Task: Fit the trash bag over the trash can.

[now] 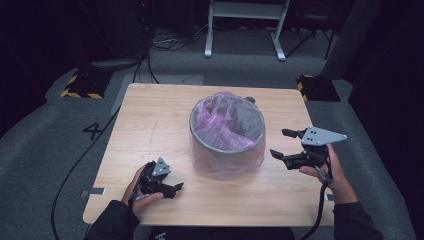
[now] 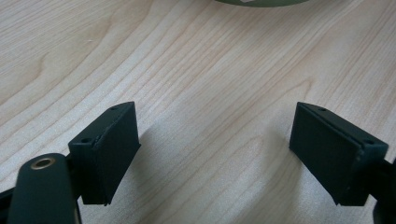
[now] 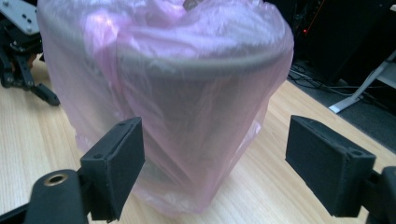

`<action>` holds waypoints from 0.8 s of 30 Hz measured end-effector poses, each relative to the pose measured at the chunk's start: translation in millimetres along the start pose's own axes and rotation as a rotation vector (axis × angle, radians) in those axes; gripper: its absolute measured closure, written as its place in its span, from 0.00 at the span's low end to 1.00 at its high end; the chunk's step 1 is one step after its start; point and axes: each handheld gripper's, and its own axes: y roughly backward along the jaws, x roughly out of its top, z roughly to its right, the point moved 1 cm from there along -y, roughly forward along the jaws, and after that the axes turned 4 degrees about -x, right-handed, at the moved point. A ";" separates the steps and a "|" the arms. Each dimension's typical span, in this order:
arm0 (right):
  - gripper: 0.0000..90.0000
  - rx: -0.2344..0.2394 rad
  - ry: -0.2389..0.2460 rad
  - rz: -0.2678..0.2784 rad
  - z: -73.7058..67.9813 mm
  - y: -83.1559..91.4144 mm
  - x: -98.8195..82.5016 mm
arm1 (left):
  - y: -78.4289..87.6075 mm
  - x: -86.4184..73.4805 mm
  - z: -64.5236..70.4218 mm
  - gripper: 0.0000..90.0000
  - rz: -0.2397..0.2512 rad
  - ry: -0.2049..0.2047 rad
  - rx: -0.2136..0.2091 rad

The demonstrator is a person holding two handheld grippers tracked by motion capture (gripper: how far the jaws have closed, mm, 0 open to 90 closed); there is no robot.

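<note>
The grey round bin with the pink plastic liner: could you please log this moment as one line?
grey round bin with pink plastic liner: upright, mid-table, bagged | left gripper: open, empty, near table | right gripper: open, empty, beside bin

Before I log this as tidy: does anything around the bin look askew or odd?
Slightly. The pink bag over the grey bin hangs loose and wrinkled, bunching on the table at its base. Nothing is spilled or tipped.

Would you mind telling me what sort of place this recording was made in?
Probably a lab or recording studio: a lone wooden table on grey carpet, hazard-striped stand bases, loose floor cables, dark surroundings.
</note>
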 end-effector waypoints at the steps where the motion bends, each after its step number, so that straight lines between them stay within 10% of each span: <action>1: 0.22 0.005 0.003 0.003 0.0 -0.4 2.2 | -0.1 0.0 0.0 0.17 0.000 -0.001 0.000; 24: 0.21 0.011 0.012 0.053 7.0 -11.3 62.1 | -0.2 -0.1 -0.3 0.17 0.001 -0.002 -0.002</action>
